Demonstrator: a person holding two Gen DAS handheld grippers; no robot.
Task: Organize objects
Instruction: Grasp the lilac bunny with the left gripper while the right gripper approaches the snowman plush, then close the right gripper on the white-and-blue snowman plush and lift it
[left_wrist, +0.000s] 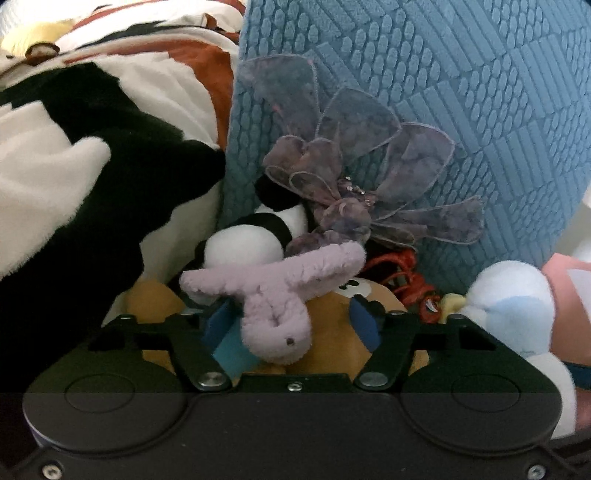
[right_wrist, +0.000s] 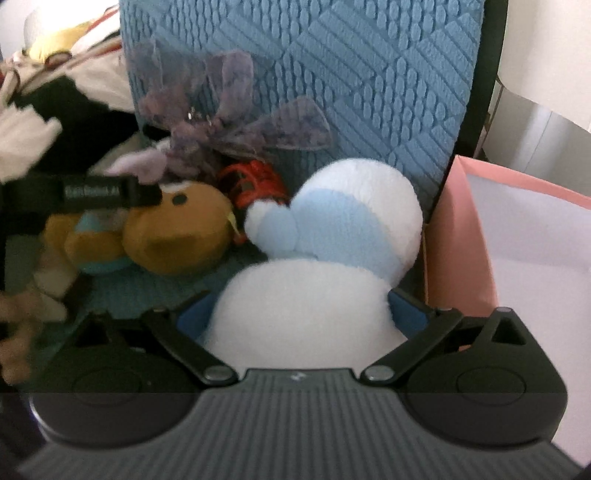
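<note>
Toys are still piled up against the blue cushion (left_wrist: 424, 92), so the tidying looks barely begun. The left gripper (left_wrist: 291, 325) has its blue pads on either side of a fuzzy purple clip (left_wrist: 273, 291) that lies on a brown teddy (right_wrist: 173, 236); I cannot tell if the pads are pinching it yet. The right gripper (right_wrist: 301, 314) hugs a white and blue soft toy (right_wrist: 321, 266), with both pads pressed into its fluff. A pink box (right_wrist: 509, 236) sits just beside the pile and looks empty, so nothing seems put away. The purple bow (left_wrist: 354, 177) and red cord (right_wrist: 255, 181) are left too.
</note>
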